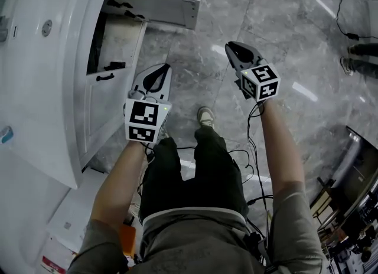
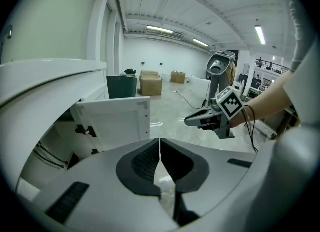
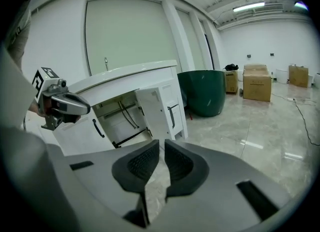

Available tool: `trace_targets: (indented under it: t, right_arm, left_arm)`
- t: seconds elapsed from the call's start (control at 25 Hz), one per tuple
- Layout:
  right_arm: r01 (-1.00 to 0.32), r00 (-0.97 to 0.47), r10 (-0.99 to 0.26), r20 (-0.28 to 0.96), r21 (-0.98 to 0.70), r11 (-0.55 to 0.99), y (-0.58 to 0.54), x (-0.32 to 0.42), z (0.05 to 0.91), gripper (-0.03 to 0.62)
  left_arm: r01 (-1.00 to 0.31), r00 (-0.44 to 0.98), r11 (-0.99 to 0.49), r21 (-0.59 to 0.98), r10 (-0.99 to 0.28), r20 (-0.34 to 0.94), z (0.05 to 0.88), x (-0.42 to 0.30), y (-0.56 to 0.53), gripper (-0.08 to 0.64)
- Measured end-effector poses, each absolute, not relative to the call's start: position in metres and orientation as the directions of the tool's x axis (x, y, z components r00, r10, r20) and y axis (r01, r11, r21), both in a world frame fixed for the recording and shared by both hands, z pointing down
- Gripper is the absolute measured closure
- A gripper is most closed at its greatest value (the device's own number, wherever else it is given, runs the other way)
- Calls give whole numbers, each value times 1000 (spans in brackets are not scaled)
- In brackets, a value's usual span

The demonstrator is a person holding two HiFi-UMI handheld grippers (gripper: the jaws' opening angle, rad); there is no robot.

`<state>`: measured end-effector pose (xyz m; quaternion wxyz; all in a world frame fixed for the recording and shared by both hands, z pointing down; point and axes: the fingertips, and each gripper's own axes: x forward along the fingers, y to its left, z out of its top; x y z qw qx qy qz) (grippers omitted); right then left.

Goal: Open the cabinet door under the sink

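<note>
Under the white sink vanity (image 1: 35,101), one white flat-panel cabinet door (image 1: 155,6) stands swung out at its far end, and the white neighbouring door (image 1: 109,113) is closed. I judge each a stiff, light, smooth-painted hinged panel, best taken by its slim black bar handle (image 3: 172,116). My left claw (image 2: 160,148) is pressed together and empty, just off the vanity's front. My right claw (image 3: 161,148), all but together and also empty, hangs further out. I read no brand. A red-edged label (image 1: 52,264) by the vanity's near end is too small to read.
</note>
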<state>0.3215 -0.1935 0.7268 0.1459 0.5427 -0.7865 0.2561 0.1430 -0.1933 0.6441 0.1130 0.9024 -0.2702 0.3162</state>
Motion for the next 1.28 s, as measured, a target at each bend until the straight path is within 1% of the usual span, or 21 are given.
trace_targets:
  t: [0.32,0.64,0.8,1.04,1.28]
  right_arm:
    - [-926,-375,-792,482,-232,298,-175,298,649,551]
    - [-949,-314,-852,418,-152,275,-167,284,531,551]
    - [-947,-321,-866,383,-124,296,-159,260,468,551]
    - [-938,-345,-887,308,-97,331,-151,224,375,551]
    - [-925,-380,-902,206,-87,370,-147,200,282,551]
  left_arm:
    - [-539,671,-842,-14,-440,597,584,147,-197,538]
    - [-552,691,-832,-53,-492,529,501,136,-200,538]
    - [-558,705,-825,-93,-529,473,448,123,-195,538]
    - [-588,708,-788,-184,-611,354,357,96,-184,538]
    - [-634,706,-747,-198,-664,244,285,62,-178,538]
